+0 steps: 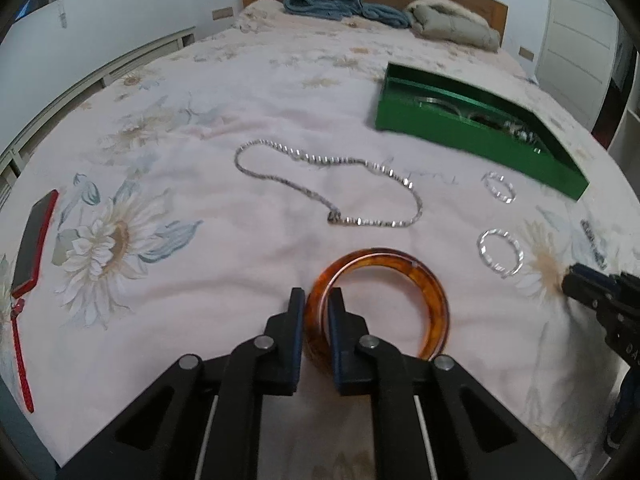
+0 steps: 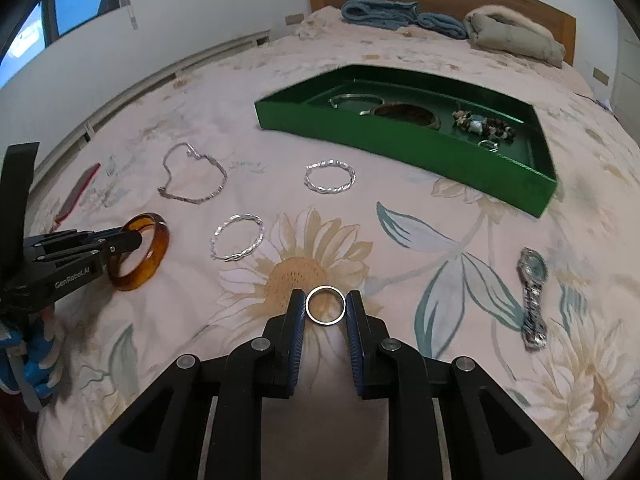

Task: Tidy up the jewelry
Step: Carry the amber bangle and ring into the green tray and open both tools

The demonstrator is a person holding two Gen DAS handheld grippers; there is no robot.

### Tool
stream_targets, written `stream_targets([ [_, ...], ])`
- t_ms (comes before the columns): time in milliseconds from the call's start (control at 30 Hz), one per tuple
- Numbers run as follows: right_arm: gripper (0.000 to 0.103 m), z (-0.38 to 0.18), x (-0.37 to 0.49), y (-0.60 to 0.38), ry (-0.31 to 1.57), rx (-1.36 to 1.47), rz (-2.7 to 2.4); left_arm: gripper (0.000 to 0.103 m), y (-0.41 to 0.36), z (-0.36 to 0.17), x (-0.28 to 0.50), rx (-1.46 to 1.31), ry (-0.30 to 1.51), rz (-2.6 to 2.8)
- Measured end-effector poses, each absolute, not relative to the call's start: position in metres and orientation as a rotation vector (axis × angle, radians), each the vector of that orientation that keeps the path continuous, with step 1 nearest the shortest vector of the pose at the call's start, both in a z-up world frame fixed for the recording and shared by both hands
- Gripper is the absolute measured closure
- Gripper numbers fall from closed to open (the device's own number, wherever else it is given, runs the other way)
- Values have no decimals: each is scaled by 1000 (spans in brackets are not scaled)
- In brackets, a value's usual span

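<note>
Here, on a floral bedspread (image 2: 248, 128), the left gripper (image 1: 317, 300) pinches the rim of an amber bangle (image 1: 420, 280), one finger inside the hoop. To its right, the right gripper (image 2: 326, 304) clamps a silver ring (image 2: 325, 305) lying flat. Beyond sits a green tray (image 2: 400, 140) holding other jewelry.

1. The left gripper (image 1: 317, 298) clamps the near rim of the amber bangle (image 1: 416, 276).
2. A silver chain necklace (image 1: 320, 184) lies beyond it on the floral bedspread (image 1: 200, 120).
3. Two twisted silver bracelets (image 1: 500, 253) lie right, near the green tray (image 1: 460, 136).
</note>
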State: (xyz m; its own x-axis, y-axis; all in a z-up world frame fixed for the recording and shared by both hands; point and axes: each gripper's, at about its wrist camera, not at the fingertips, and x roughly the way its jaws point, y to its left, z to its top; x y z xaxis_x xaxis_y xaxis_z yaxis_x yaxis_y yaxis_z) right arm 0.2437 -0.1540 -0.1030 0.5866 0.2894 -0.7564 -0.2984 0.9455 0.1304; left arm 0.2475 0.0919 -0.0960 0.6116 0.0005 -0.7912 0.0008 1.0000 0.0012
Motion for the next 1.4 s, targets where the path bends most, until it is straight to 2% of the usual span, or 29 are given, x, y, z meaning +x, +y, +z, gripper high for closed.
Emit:
stream_targets([
  [333,83,-43,248,-197,753,16,268,93,63,-32,261,10,790,-83],
  [500,83,-12,291,-216,695,39,226,93,30,-5,315,4,761,-132],
  [667,83,1,359,-232,684,81,186,93,-2,-2,387,-15,788,-138],
  [967,83,-26,465,-242,779,140,155,93,-46,-28,487,37,852,-88],
  [1400,83,-88,536,-243,1041,36,59,93,-58,-80,563,84,999,9],
])
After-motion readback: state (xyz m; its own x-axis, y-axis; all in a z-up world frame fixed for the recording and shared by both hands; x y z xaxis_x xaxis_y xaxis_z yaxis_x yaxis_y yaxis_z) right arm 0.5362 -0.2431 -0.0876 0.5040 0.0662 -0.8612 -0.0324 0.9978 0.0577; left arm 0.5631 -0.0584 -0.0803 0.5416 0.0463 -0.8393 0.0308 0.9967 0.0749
